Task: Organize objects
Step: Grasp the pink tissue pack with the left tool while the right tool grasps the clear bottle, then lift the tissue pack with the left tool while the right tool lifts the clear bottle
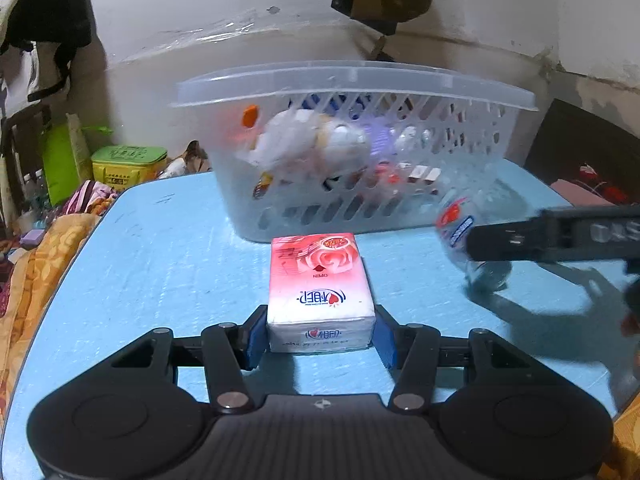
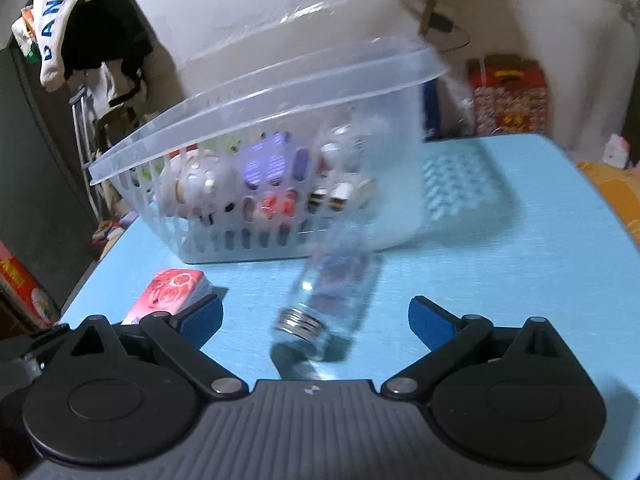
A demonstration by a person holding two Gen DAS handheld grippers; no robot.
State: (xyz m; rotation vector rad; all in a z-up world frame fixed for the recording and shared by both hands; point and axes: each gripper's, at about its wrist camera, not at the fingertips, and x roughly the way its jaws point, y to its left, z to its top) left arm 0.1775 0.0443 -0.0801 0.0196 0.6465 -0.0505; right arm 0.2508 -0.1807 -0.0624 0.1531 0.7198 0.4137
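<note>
The left gripper (image 1: pixel 320 336) pinches the near end of a pink tissue pack (image 1: pixel 320 284) lying flat on the blue table (image 1: pixel 140 280) just before the clear plastic basket (image 1: pixel 352 152); the right gripper (image 2: pixel 316 320), jaws spread wide, straddles a small clear bottle (image 2: pixel 324 300) lying on its side with its threaded neck toward the camera. A sound lift would keep the pack level and clear the basket's rim before release, while the right jaws should close squarely on the bottle's body, which may roll. Behind the table stand a pale wall (image 1: pixel 200 8), hanging clothes (image 2: pixel 88 28) and a yellow-green box (image 1: pixel 128 168).
</note>
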